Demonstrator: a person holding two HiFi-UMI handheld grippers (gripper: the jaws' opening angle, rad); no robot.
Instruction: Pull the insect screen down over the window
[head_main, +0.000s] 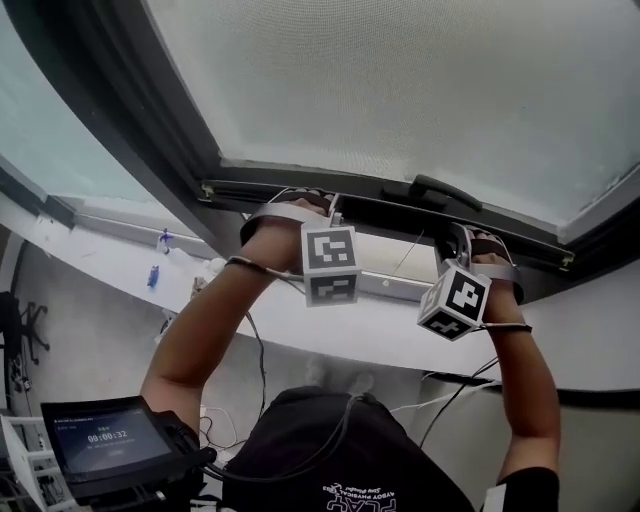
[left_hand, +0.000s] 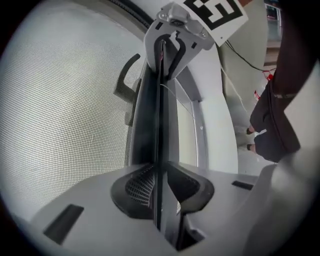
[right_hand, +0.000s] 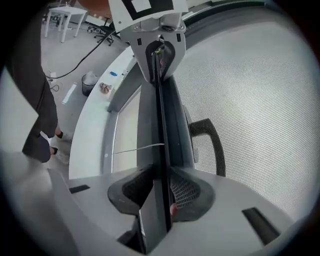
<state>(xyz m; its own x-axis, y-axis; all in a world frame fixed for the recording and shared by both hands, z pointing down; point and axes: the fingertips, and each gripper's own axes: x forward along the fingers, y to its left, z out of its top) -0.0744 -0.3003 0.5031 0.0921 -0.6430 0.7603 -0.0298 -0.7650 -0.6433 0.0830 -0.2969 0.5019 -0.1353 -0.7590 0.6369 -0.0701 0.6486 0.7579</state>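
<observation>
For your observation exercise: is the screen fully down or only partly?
Partly down: the screen ends at its bar, with an uncovered strip before the sill.

Between the jaws the bar (left_hand: 146, 125) is showing smooth, dark, faintly glossy metal, the pads (left_hand: 136, 187) of the left gripper (left_hand: 159, 172) are looking matt black, grid-textured and rubbery in matt grey plastic, and left of the jaws the insect screen (left_hand: 65, 115) is showing fine matt mesh.

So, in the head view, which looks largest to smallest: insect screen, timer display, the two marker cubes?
Insect screen
Timer display
Then the left marker cube and right marker cube, which look about alike.
</observation>
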